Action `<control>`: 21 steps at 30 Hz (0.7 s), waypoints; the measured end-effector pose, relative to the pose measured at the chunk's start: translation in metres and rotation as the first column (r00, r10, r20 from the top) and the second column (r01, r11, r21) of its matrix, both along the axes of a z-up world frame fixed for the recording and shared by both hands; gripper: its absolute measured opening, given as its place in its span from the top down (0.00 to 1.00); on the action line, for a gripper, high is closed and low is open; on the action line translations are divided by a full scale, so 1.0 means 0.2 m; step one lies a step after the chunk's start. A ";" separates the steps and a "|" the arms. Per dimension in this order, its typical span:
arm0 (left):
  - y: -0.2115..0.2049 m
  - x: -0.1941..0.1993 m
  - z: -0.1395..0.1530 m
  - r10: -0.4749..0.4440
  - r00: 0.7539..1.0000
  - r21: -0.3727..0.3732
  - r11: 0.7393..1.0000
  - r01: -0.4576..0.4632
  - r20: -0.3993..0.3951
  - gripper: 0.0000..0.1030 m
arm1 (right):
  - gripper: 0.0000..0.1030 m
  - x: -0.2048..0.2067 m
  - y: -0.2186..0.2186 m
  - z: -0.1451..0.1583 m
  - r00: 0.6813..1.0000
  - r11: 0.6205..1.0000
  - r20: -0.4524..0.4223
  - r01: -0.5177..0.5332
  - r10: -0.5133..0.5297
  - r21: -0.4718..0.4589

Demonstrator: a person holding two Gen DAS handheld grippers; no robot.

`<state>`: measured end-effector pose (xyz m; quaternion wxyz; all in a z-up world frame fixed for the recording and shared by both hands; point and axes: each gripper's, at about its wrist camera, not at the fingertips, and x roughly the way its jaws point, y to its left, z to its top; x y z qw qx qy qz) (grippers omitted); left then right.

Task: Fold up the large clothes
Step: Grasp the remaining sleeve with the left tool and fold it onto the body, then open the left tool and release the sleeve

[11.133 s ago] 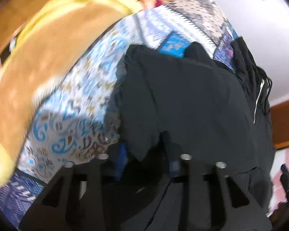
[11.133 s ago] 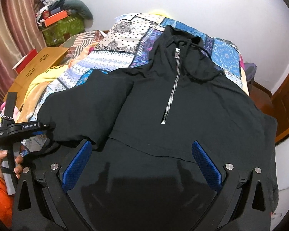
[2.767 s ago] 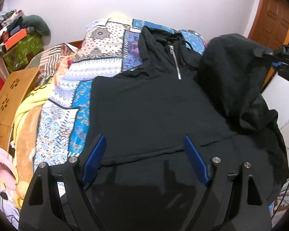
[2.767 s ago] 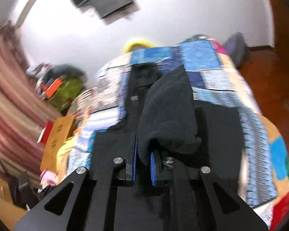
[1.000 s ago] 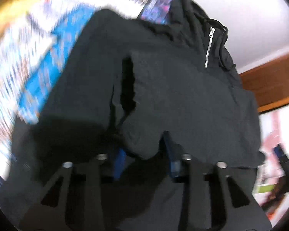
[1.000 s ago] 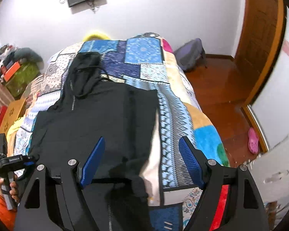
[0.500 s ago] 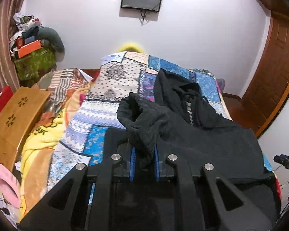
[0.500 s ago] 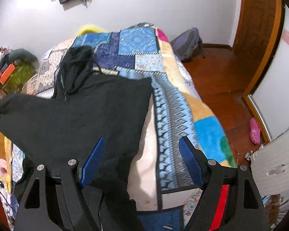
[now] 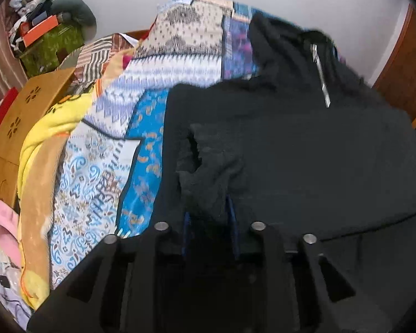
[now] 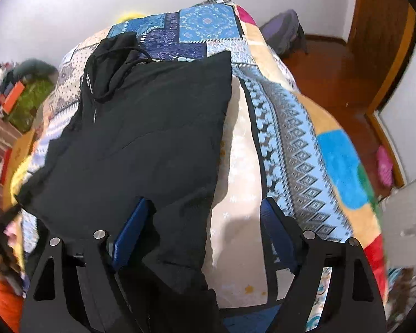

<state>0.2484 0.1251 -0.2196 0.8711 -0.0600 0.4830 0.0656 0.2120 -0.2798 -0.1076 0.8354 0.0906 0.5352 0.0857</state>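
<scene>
in the left wrist view, a soft, nubby sleeve cuff (image 9: 210, 177) of the black hoodie (image 9: 305, 149) is seen between the blue pads of the left gripper (image 9: 209, 216); its jaws have just been opening a little, and whether the cloth is pressed cannot be told. the hoodie is spread flat ahead, its metal zipper (image 9: 320, 80) far ahead to the right, on a patterned patchwork quilt (image 9: 102, 166) showing to the left. in the right wrist view, the right gripper (image 10: 205, 230) is held spread wide, nothing pinched, its ribbed blue pads straddling the hoodie's straight folded edge, quilt beneath the right pad.
</scene>
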 end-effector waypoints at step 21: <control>-0.03 0.00 0.47 -0.047 0.985 0.142 0.990 0.023 0.164 0.44 | 0.21 0.10 0.16 0.23 0.989 0.998 0.137 -0.057 0.061 -0.034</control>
